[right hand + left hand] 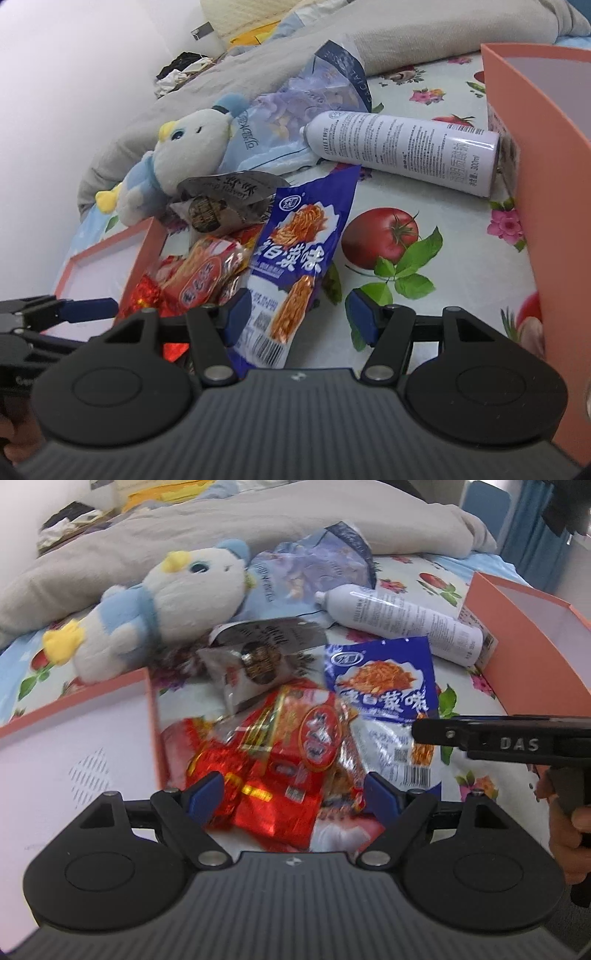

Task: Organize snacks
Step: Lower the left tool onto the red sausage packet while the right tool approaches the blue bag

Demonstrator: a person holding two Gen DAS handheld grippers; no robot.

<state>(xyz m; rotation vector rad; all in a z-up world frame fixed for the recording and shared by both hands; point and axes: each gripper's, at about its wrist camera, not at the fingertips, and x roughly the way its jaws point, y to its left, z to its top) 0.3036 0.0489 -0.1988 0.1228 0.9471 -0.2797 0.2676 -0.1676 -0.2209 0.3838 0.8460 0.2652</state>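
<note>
Snack packets lie in a pile on a flowered bedsheet. My left gripper (293, 795) is open, its fingers on either side of the red packets (280, 775). A blue packet (384, 686) lies just right of them, and a grey-black packet (255, 657) behind. My right gripper (299, 314) is open over the lower end of the blue packet (295, 254). The red packets (199, 277) and grey-black packet (221, 206) lie to its left. The right gripper shows from the side in the left wrist view (417, 733).
A pink box lid (74, 746) lies at left and a taller pink box (535, 155) stands at right. A plush toy (155, 605), a white spray can (402, 155), a pale blue bag (314, 568) and a grey blanket (221, 520) lie behind the pile.
</note>
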